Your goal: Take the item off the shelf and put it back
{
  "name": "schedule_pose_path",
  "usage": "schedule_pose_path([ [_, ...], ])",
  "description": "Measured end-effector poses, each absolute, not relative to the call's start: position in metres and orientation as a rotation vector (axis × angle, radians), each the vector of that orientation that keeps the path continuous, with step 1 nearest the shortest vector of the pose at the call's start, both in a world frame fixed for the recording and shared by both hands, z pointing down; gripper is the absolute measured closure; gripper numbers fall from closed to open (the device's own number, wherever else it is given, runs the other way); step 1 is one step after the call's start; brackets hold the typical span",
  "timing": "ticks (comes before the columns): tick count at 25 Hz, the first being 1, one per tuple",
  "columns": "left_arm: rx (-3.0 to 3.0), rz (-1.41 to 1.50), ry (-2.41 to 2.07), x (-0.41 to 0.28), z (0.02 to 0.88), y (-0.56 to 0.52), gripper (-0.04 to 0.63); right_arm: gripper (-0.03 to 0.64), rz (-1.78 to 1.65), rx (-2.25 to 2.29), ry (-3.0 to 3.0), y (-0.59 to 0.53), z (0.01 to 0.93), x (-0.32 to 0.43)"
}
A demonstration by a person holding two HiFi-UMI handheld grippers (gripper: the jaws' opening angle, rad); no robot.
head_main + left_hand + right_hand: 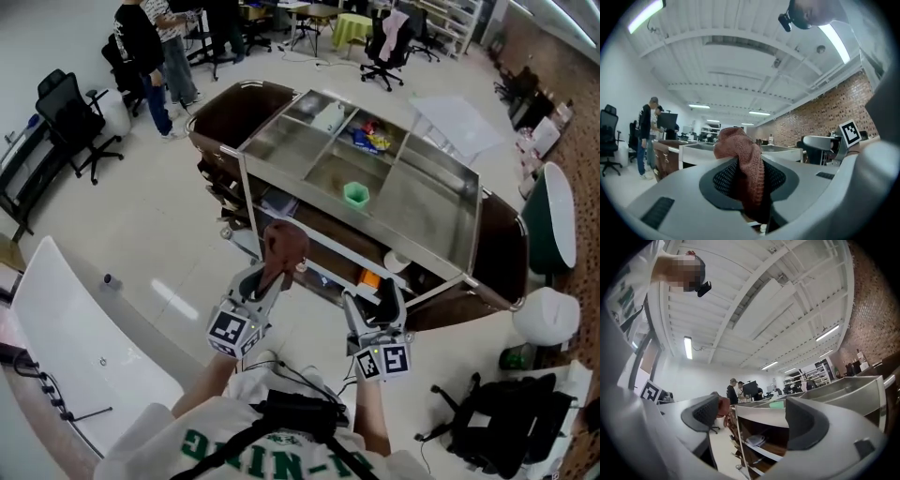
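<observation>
My left tool point(266, 286) is nearest me, just short of the shelf unit's point(469, 202) near left corner, and its jaws are clamped together on a rust-brown knitted cloth point(283, 247). In the left gripper view the cloth point(743, 161) stands between the pads with its long axis running up and down. Its lower end is pinched deep in the jaws, and its free end bunches above them and folds over to the left. From the head view that free end points away from me toward the shelf unit and overlaps its front corner post. My right tool point(382, 298) is beside the left one, in front of the shelf unit's near long side. Its jaws stand well apart with nothing between them, and the right gripper view looks through the gap point(750, 420) at the lower shelves. On the unit's steel top tray a green cup point(355, 194) sits in a middle compartment, and a blue and yellow packet point(371, 140) lies in a compartment farther back. Beyond the shelf unit's far left end two people point(155, 42) stand on the floor.
</observation>
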State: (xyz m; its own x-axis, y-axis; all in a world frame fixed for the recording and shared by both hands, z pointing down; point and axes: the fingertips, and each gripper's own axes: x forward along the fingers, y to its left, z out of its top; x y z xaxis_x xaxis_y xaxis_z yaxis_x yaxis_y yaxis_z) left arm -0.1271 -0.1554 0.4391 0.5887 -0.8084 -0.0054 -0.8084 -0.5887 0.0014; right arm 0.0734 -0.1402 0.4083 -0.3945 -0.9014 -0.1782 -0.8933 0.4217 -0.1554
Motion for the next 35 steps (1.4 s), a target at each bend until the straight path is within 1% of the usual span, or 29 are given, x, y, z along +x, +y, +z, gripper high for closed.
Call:
schedule_pose_path([
  [6,-2.740,0.052,1.421,-0.142,0.406,-0.130,0.503,0.161,-0.035,-1.498,2.469,-0.141,0.400,0.053],
  [13,-2.692,0.085,1.400,-0.142,0.397,-0.123,0.505,0.164,-0.048,-1.519,2.447,-0.133,0.401,0.060],
  [24,-2.830,-0.024,1.407,-0.123,0.437,-0.116,0.505,0.163,-0.073,-1.630,2.432,-0.119,0.420,0.091],
  [30,-2.899,-0.236,1.440,-0.122,0.503,-0.114,0.505,0.163,-0.163,-1.675,2.452,-0.117,0.451,0.101],
  [35,-2.982,-0.351,1.453,-0.111,0.549,-0.118,0.505,0.163,-0.228,-1.696,2.484,-0.126,0.480,0.108],
])
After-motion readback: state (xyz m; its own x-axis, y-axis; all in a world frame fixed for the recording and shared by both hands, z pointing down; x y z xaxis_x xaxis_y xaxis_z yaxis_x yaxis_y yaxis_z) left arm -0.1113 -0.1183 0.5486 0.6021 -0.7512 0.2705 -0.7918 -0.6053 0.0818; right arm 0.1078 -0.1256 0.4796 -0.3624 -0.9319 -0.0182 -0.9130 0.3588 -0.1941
